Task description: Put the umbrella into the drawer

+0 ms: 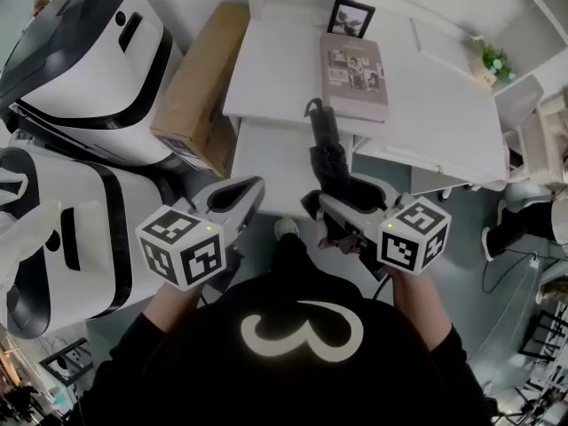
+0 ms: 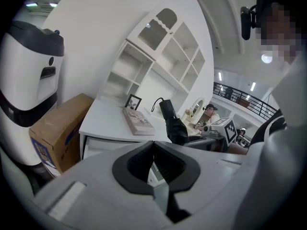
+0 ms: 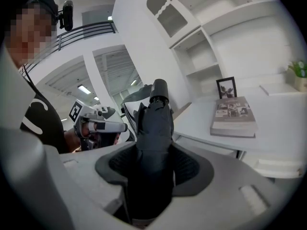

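My right gripper (image 1: 342, 201) is shut on a black folded umbrella (image 1: 328, 160), which points away from me over the front edge of the white desk (image 1: 275, 69). In the right gripper view the umbrella (image 3: 156, 123) fills the space between the pads, handle end up. My left gripper (image 1: 251, 191) hangs level beside it on the left with its jaws shut and nothing held (image 2: 153, 152). Under the desk top is a closed white drawer front (image 1: 266, 162), just beyond both grippers. The left gripper view shows the umbrella (image 2: 173, 126) and the drawer (image 2: 103, 145).
A book (image 1: 355, 76) and a framed photo (image 1: 351, 18) lie on the desk. A cardboard box (image 1: 200, 87) stands left of the desk, with two large white and black machines (image 1: 84, 56) further left. A small plant (image 1: 493, 60) sits at the far right.
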A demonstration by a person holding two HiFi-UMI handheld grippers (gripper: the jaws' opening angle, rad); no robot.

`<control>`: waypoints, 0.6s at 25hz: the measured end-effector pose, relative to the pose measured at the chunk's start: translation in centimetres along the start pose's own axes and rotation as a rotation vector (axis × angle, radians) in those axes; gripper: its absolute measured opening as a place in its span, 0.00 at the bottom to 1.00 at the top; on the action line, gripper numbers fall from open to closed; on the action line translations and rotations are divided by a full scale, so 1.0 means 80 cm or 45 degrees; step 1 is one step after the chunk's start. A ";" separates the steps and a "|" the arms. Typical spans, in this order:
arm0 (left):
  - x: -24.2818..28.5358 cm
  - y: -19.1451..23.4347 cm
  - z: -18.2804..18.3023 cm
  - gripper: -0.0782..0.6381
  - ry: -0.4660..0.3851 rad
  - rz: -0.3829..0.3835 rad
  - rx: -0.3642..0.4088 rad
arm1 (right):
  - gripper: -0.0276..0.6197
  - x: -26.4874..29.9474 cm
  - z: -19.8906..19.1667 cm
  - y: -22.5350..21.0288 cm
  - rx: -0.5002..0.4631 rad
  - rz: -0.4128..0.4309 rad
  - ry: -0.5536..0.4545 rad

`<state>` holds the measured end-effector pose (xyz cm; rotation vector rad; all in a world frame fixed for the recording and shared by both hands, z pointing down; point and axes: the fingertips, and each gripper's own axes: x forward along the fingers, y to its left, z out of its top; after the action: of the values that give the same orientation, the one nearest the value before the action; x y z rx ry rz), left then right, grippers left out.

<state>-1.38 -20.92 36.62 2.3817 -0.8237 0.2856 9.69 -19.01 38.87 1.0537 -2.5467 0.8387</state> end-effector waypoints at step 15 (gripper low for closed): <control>0.041 0.089 0.013 0.12 0.013 0.162 -0.130 | 0.38 0.115 -0.019 -0.077 -0.194 0.117 0.371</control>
<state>-3.21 -27.63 40.33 2.2355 -0.9640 0.2991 7.65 -26.78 46.62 0.7164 -2.3810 0.7457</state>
